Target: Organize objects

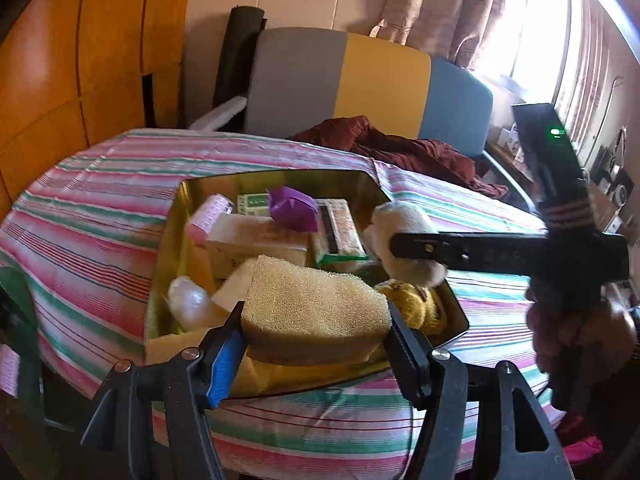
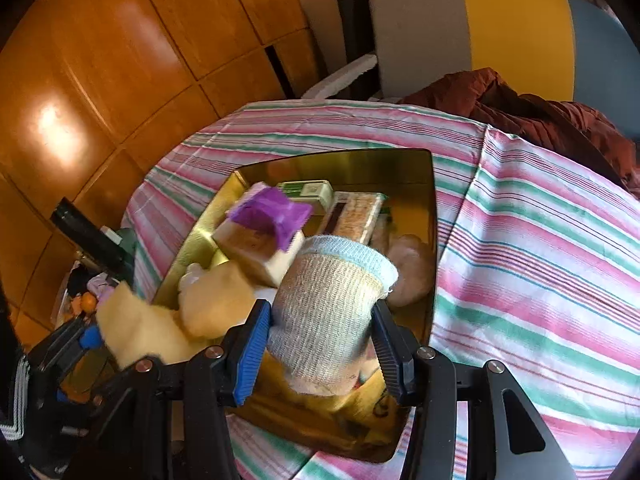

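Observation:
A gold metal tin [image 1: 368, 184] [image 2: 416, 160] sits on the striped tablecloth, holding several items: a purple pouch [image 1: 292, 208] [image 2: 276, 212], small boxes, a pink roller [image 1: 208, 216] and yellow yarn [image 1: 424, 308]. My left gripper [image 1: 316, 340] is shut on a yellow sponge [image 1: 316, 312] above the tin's near edge. My right gripper [image 2: 320, 336] is shut on a rolled beige sock [image 2: 332, 304] with a light blue cuff, above the tin's near right part. In the left wrist view the right gripper [image 1: 404, 248] reaches in from the right with the sock [image 1: 400, 220].
The striped tablecloth [image 1: 100, 208] [image 2: 540, 240] covers a round table. A dark red cloth [image 1: 400, 148] lies at the far side by a grey, yellow and blue chair [image 1: 340, 80]. Orange wooden panels [image 2: 120, 60] stand to the left. Clutter lies right of the table.

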